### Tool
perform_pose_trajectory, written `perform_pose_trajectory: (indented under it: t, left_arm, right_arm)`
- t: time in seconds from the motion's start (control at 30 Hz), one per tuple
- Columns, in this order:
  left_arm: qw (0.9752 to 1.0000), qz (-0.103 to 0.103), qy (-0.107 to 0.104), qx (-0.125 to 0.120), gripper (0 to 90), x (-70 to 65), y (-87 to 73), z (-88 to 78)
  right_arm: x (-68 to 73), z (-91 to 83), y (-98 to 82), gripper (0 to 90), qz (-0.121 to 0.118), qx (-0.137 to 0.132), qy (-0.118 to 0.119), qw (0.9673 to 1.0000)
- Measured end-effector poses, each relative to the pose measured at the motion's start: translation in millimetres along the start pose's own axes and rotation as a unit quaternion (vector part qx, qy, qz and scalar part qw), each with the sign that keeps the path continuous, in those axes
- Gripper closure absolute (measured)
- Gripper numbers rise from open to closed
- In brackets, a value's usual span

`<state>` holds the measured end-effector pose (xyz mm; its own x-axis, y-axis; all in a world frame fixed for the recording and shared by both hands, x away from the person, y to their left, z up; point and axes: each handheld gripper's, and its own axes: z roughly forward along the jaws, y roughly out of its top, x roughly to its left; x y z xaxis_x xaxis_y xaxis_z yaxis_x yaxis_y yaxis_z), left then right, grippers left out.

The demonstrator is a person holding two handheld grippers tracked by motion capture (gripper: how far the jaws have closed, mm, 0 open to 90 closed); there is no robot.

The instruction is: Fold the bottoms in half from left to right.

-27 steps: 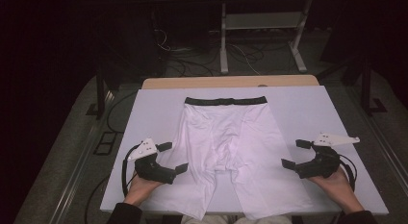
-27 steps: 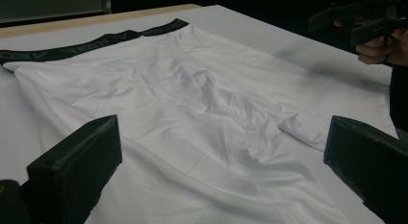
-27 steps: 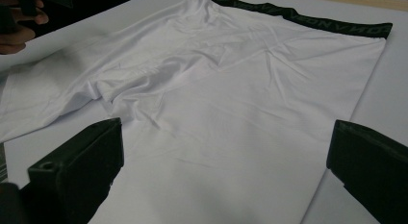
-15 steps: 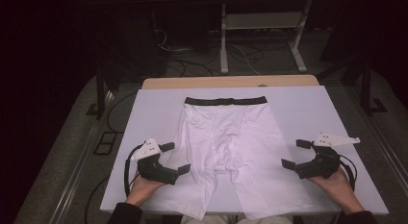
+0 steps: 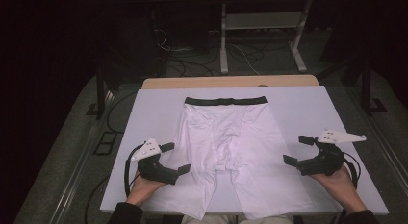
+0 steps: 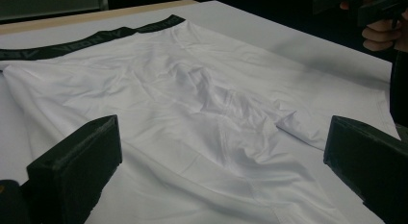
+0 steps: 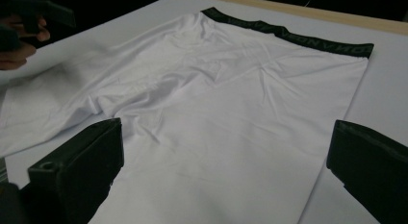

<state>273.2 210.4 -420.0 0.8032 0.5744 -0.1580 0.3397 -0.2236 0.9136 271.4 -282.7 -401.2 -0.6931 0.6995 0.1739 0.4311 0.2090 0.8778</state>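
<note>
**Two tongs open beside flat white shorts**

One garment on the worktop: a pair of white shorts with a black waistband, spread flat. No containers among the things in hand. Waistband lies at the far edge of the garment, straight, with pale lettering, too small to read in the high view. Both legs point toward the person; their hems reach the near edge of the worktop. Fabric is smooth across the upper panel, with a cluster of soft creases around the crotch seam. Worktop cover is pale and plain; a strip of bare wood shows at its far side.

Left tongs: jaws apart, nothing between them, set over the outer edge of the left leg. Contact with the cloth cannot be told.

Right tongs: jaws apart, nothing clamped, just beside the outer edge of the right leg, over the bare cover.
</note>
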Motion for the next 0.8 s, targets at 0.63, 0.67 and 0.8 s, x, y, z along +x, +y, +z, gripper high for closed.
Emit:
perform_pose_trajectory:
  t: [0.63, 0.67, 0.8]
  left_arm:
    - [1.0, -0.002, 0.007, -0.001, 0.0, 2.4, -0.4, -0.3]
    - [1.0, -0.003, 0.006, -0.001, 0.0, 2.5, -0.4, -0.3]
    - [1.0, -0.003, 0.006, -0.003, 0.0, 2.5, -0.4, -0.7]
  right_arm:
    - [-5.7, 7.3, 29.0, 0.0, -0.02, 0.028, 0.003, 0.9994]
    - [-5.7, 8.0, 31.2, 0.0, -0.022, 0.027, 0.004, 0.9994]
    - [-6.9, 11.3, 38.1, 0.0, -0.025, 0.026, 0.005, 0.9993]
